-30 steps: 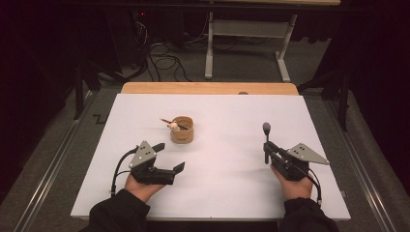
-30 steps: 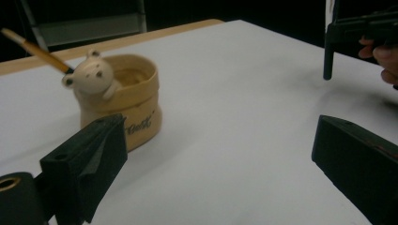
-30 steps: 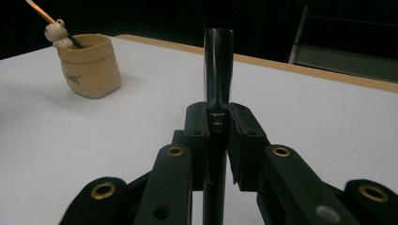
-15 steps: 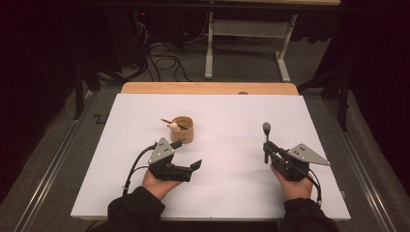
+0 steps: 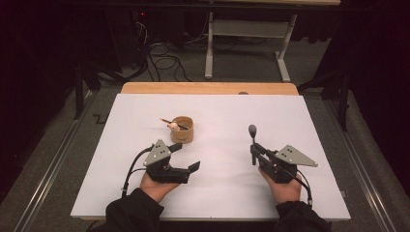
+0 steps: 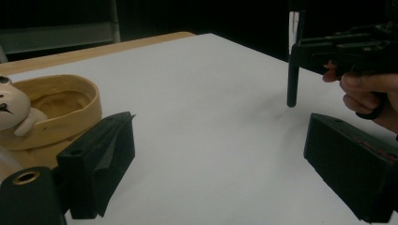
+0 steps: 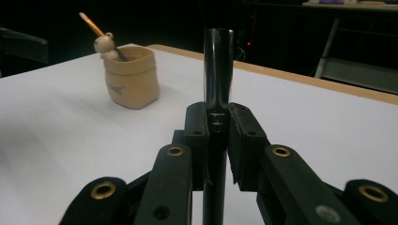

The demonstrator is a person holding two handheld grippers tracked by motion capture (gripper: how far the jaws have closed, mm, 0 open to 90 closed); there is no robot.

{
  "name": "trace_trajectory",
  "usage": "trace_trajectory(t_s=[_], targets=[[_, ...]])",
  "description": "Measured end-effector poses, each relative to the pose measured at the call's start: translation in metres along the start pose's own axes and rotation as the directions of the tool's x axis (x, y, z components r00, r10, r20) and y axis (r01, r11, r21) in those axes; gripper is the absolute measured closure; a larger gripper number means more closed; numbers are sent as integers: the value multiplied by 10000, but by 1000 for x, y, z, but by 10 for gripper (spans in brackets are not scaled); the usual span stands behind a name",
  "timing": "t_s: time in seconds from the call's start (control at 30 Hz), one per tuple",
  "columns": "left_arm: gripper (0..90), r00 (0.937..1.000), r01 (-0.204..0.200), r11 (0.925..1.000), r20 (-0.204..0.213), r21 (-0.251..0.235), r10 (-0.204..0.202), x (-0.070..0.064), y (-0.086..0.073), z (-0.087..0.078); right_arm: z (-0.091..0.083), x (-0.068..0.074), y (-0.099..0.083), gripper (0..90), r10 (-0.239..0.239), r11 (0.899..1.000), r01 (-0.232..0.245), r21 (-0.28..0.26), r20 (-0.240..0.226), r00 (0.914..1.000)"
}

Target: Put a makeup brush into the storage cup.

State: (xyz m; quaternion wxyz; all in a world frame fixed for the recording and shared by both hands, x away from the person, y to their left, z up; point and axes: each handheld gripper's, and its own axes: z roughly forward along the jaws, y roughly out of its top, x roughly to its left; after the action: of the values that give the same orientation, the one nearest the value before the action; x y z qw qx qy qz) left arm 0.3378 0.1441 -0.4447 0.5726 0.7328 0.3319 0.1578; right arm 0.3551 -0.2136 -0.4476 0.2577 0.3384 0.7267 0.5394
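Currently gripping a dark spoon (image 5: pixel 252 137) upright in the right gripper (image 5: pixel 255 155), lower right of the high view, jaws pressed onto its handle with the bowl end up. Looking light, stiff and glossy, so probably slippery; pinching mid-handle as now seems the sound spot, tip hanging just over the white table (image 5: pixel 217 116). Holding the left gripper (image 5: pixel 186 157) lower left of centre, jaws spread wide, pinching nothing, one jaw sitting close beside the tan cup (image 5: pixel 183 129), contact unclear. Standing in that cup, left of centre: a small figurine (image 7: pixel 103 44) on a stick. Guessing the cup is light and easy to tip.
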Motion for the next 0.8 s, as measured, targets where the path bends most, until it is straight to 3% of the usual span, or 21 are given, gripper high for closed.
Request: trace_trajectory(t_s=[0.53, 0.8], targets=[[178, 9987, 409, 9991, 305, -144, -404, -1, 7, -3, 24, 49, 11, 801, -268, 9982, 215, -556, -967, 9950], [208, 9977, 487, 9987, 487, -143, -479, -2, 7, -2, 34, 70, 10, 801, -375, 9983, 307, -498, -1401, 9894]])
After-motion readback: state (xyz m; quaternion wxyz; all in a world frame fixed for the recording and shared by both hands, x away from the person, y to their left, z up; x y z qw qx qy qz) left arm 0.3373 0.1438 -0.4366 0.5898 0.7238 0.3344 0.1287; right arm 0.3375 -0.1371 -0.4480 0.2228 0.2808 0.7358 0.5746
